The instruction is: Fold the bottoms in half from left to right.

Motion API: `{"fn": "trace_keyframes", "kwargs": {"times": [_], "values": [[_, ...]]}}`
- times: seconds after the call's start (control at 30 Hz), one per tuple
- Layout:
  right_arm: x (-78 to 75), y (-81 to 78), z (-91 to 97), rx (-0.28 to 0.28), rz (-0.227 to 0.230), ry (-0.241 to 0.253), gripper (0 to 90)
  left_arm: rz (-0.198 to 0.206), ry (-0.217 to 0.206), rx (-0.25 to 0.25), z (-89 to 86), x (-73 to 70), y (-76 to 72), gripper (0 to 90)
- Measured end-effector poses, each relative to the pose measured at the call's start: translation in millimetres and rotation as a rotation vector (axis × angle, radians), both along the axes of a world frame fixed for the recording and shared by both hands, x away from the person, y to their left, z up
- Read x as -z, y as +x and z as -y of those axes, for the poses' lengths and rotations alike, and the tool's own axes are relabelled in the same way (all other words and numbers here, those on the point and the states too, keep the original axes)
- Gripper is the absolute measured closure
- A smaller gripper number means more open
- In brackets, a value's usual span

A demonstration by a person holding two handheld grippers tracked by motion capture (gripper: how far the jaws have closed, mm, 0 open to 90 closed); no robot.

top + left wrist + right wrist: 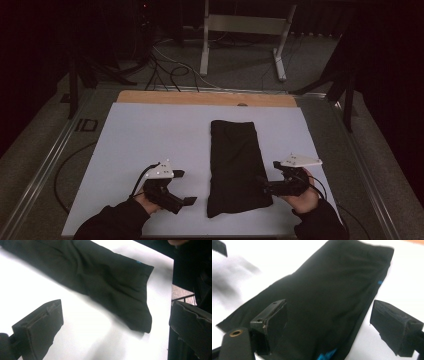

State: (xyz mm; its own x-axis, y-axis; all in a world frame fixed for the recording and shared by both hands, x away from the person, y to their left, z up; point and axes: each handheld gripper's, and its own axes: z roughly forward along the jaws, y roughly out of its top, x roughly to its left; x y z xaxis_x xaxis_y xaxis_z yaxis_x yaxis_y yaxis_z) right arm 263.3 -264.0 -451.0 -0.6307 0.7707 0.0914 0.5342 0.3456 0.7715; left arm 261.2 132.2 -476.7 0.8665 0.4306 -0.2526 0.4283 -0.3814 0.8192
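Folded black cloth (236,167) flat on white board (145,135), flanked by 2 grippers, left gripper (184,187) and right gripper (264,184), jaws spread, nothing gripped

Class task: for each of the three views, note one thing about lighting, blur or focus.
High view: dim, the surroundings nearly black, only the white board lit. Left gripper view: the board is overexposed, the black cloth has soft, smeared edges. Right gripper view: the cloth's far end is blurred, while the near gripper stays fairly sharp.
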Motion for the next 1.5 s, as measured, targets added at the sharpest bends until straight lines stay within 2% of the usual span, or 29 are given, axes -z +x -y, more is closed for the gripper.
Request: {"fn": "trace_keyframes", "kwargs": {"times": [0.2,0.23,0.27,0.3,0.33,0.4,0.47,0.57,0.6,0.73,0.8,0.87,0.97,1.03,1.07,1.13,1.2,1.27,1.33,1.43,1.5], "values": [[16.6,-17.5,6.7,0.002,-0.072,-0.006,25.9,-0.003,-0.021,-0.018,-6.3,4.2,-3.6,0.0],[19.9,-19.9,8.6,0.001,-0.082,-0.017,29.7,-0.003,-0.023,-0.020,-6.5,4.7,-4.0,0.0],[23.0,-21.9,10.5,0.003,-0.091,-0.036,37.1,0.002,-0.023,-0.023,-6.5,5.3,-4.3,0.0],[26.1,-23.5,12.3,0.005,-0.098,-0.045,38.4,0.007,-0.026,-0.025,-6.2,6.1,-4.2,0.0],[29.1,-23.7,13.5,0.007,-0.115,-0.038,39.4,0.009,-0.028,-0.028,-5.3,7.0,-4.0,0.0],[34.7,-21.6,16.0,0.000,-0.158,-0.035,47.0,0.010,-0.030,-0.025,-3.2,8.5,-4.0,0.0],[37.7,-20.6,15.0,-0.005,-0.190,-0.040,49.3,0.004,-0.038,-0.019,-1.3,10.7,-4.4,0.0],[41.3,-18.1,13.6,0.009,-0.205,-0.073,56.1,-0.008,-0.043,-0.017,-0.8,14.6,-2.2,0.0],[42.4,-17.1,13.8,0.011,-0.219,-0.071,60.1,-0.012,-0.050,-0.020,-1.0,15.3,-1.5,0.0],[45.6,-14.2,11.5,-0.009,-0.244,-0.061,66.9,-0.017,-0.061,-0.024,-1.5,15.9,-1.0,0.0],[47.2,-13.4,8.7,-0.017,-0.258,-0.068,76.6,-0.018,-0.066,-0.024,-1.8,15.7,-0.9,0.0],[45.0,-14.1,7.9,-0.022,-0.243,-0.069,86.8,-0.017,-0.066,-0.023,-1.7,15.5,-0.9,0.0],[35.1,-18.3,9.0,-0.005,-0.212,-0.033,88.4,-0.018,-0.066,-0.021,-1.4,15.8,-1.0,0.0],[29.8,-21.3,10.4,0.004,-0.199,-0.027,88.5,-0.022,-0.066,-0.020,-1.2,16.3,-0.9,0.0],[29.8,-21.3,10.4,0.004,-0.199,-0.027,88.5,-0.022,-0.066,-0.020,-1.2,16.3,-0.9,0.0],[27.3,-23.8,14.6,0.019,-0.198,0.005,88.5,-0.023,-0.065,-0.019,-0.5,16.7,-0.7,0.0],[27.9,-24.0,17.7,0.031,-0.202,0.000,88.5,-0.023,-0.062,-0.015,0.1,17.1,-0.6,0.0],[30.3,-23.1,20.1,0.044,-0.225,-0.007,88.4,-0.025,-0.058,-0.012,0.6,17.4,-0.5,0.0],[32.4,-22.5,22.6,0.055,-0.244,0.008,88.3,-0.027,-0.060,-0.012,0.8,17.9,-0.4,0.0],[35.9,-21.2,23.2,0.068,-0.259,-0.030,88.2,-0.031,-0.058,-0.009,0.8,18.9,0.1,0.0],[40.0,-19.4,22.8,0.080,-0.286,-0.049,88.1,-0.032,-0.055,-0.009,1.5,19.4,0.0,0.0]]}}
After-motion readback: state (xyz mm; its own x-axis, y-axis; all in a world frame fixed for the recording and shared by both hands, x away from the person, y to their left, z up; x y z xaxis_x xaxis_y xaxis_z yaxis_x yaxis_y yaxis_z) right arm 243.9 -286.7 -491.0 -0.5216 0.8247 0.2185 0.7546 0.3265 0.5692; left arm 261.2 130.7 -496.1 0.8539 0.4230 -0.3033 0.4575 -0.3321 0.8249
